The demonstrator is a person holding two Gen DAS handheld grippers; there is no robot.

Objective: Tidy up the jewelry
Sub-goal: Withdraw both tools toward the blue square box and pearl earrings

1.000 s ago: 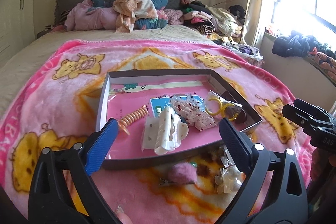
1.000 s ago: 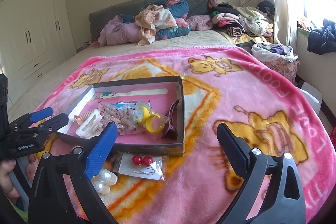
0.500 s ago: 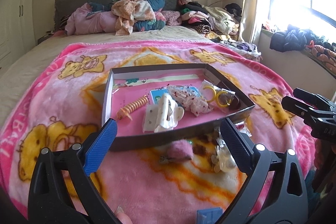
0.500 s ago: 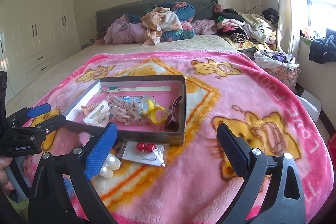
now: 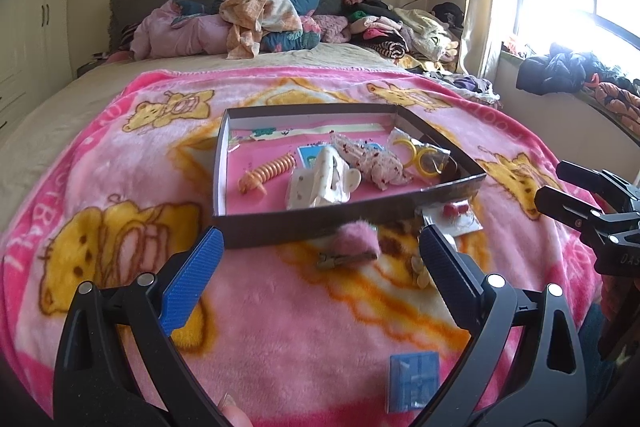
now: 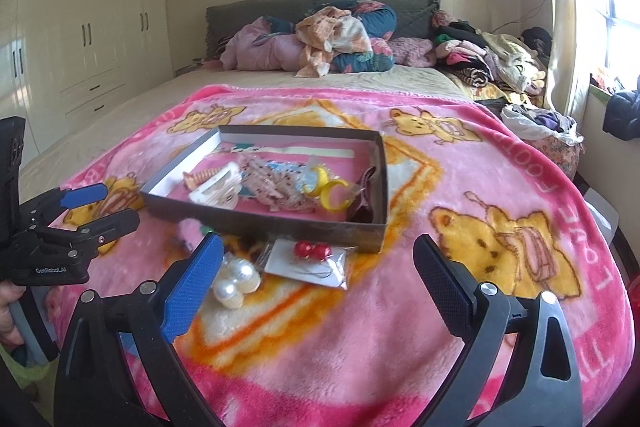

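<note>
Both hand-held grippers, left (image 5: 316, 259) and right (image 6: 316, 267), gape empty; pearls (image 6: 234, 281) by the box (image 6: 280, 227) look light, slick: pinch across one.

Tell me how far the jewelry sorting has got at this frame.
Partly done. The box already holds a white claw clip, an orange spiral tie and yellow hoops. Both grippers, left and right, are open and empty. Still on the blanket: pearls, red earrings, a pink fuzzy clip.
</note>
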